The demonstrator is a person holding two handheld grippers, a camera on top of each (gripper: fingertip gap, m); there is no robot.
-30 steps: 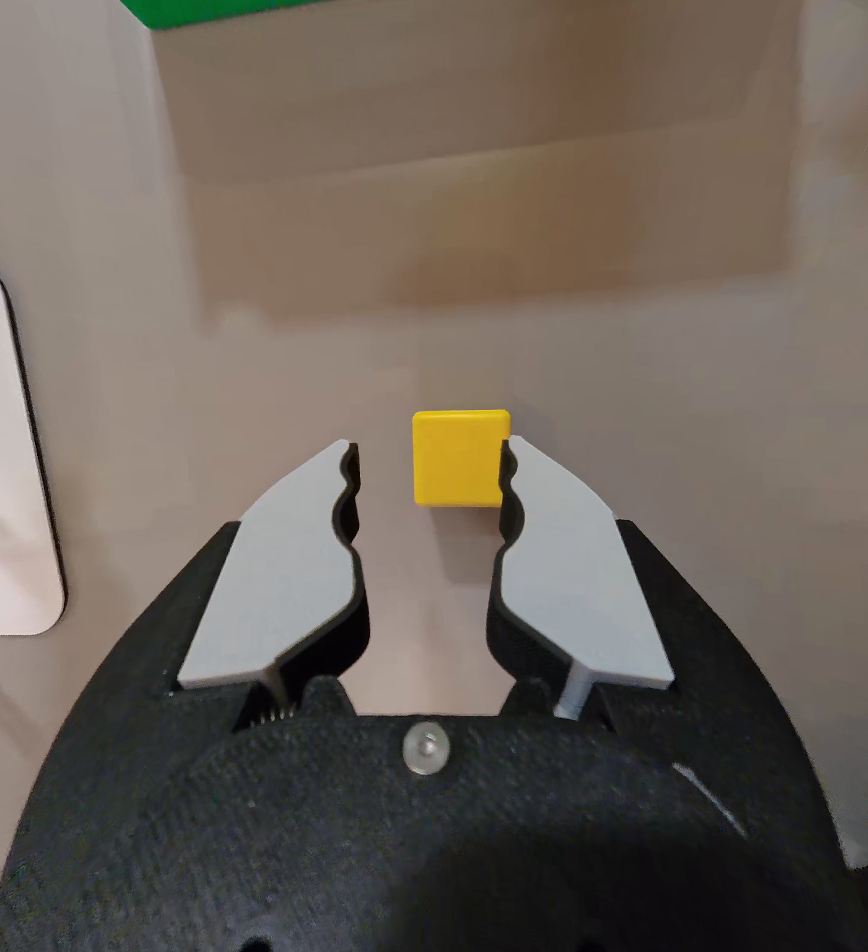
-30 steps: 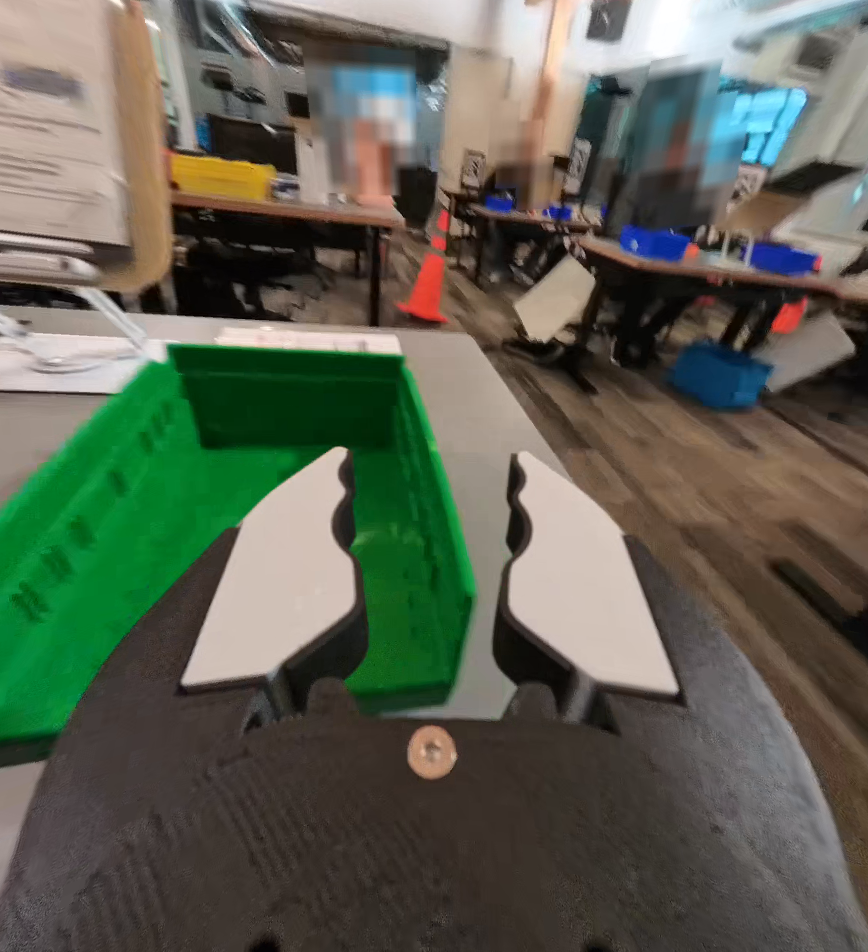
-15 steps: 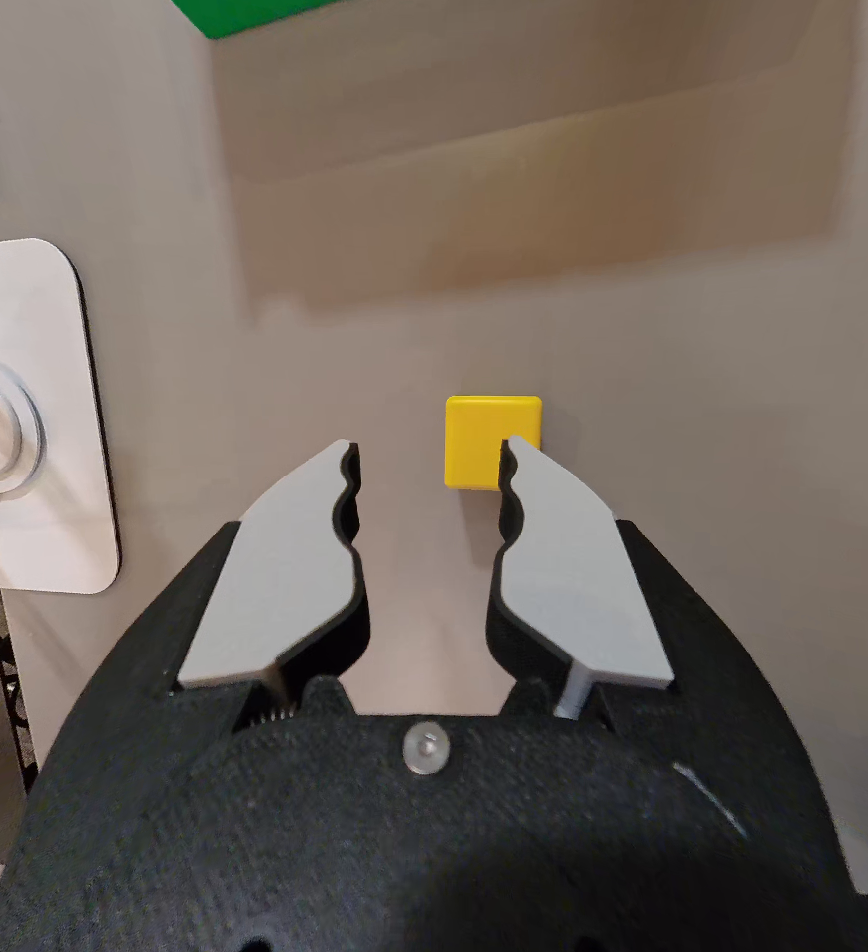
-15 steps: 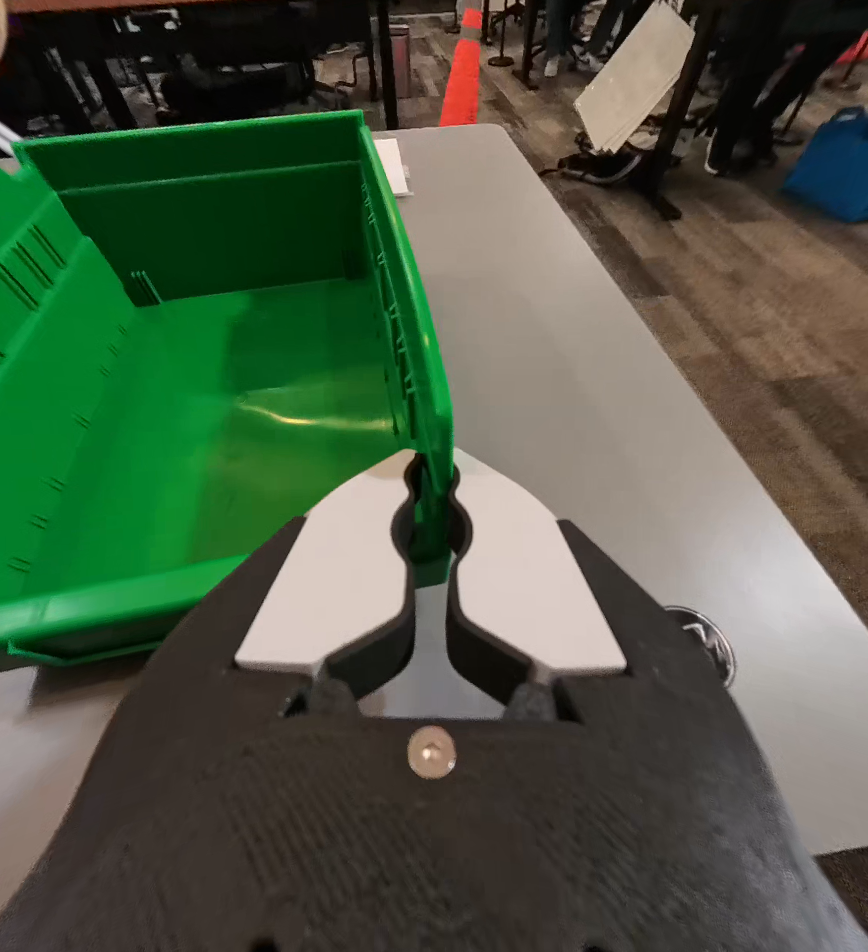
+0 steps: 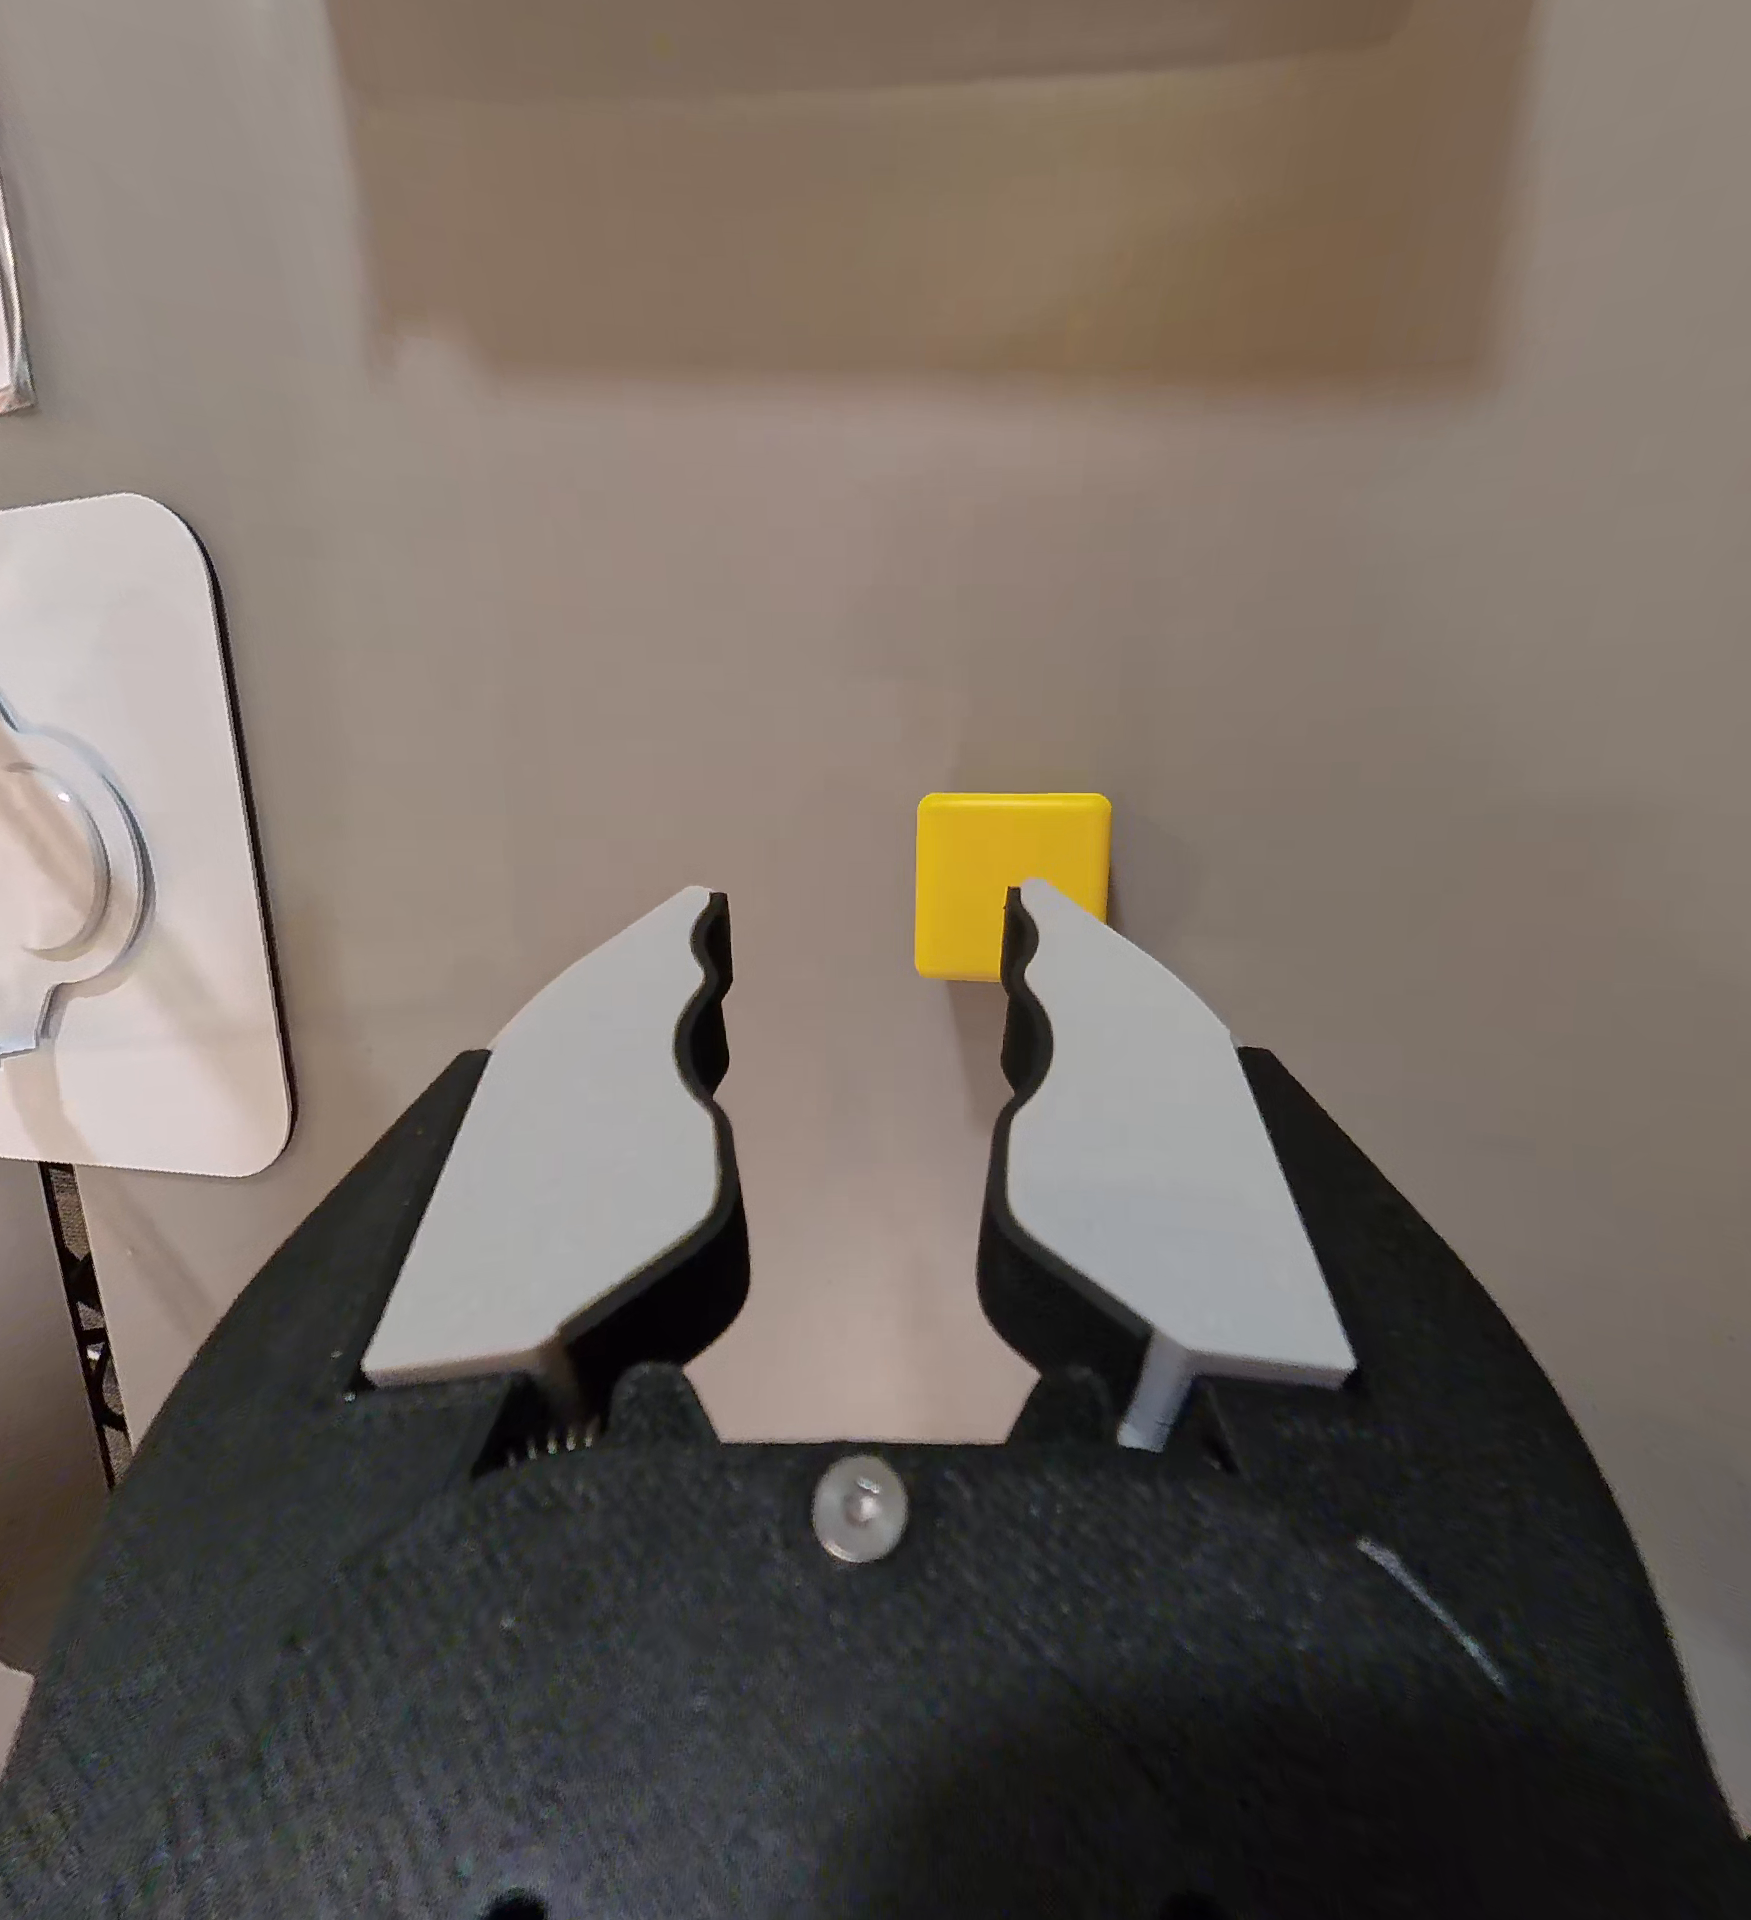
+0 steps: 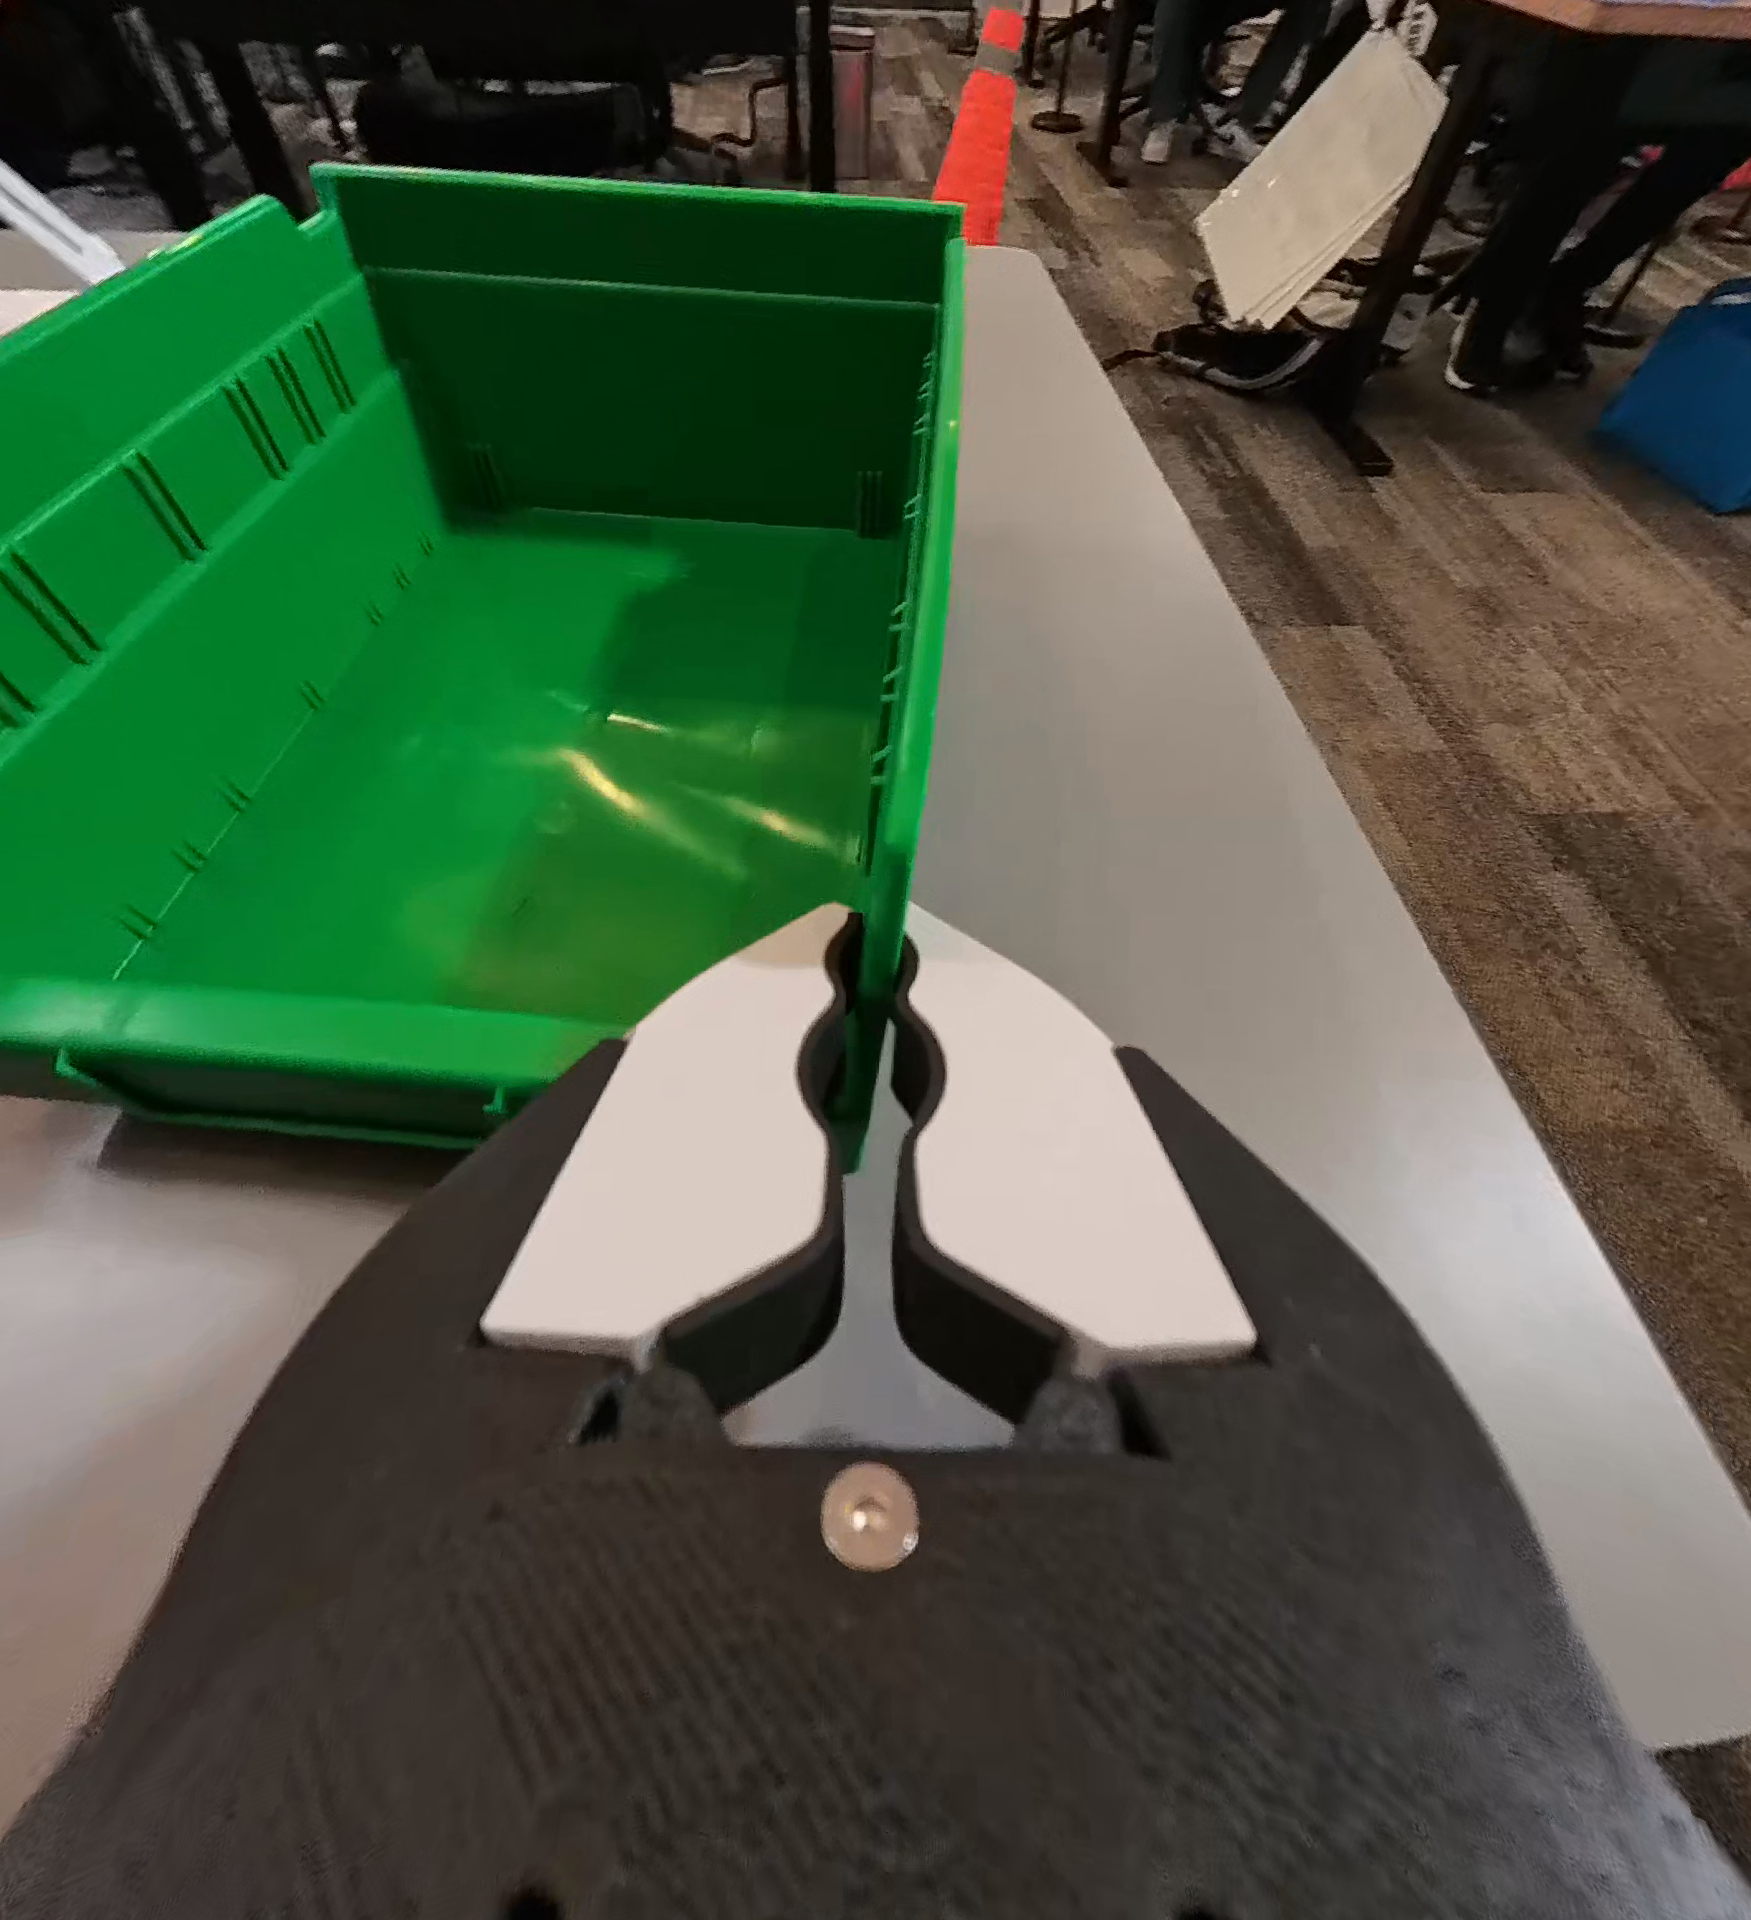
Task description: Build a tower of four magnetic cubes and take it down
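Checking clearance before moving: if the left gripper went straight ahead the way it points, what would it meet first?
Probably the bare table: the open left gripper looks down at it. The yellow square block lies by its right fingertip, off the centre line.

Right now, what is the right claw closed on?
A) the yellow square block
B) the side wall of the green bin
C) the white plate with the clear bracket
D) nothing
B: the right claw is shut on the side wall of the green bin, near its front corner.
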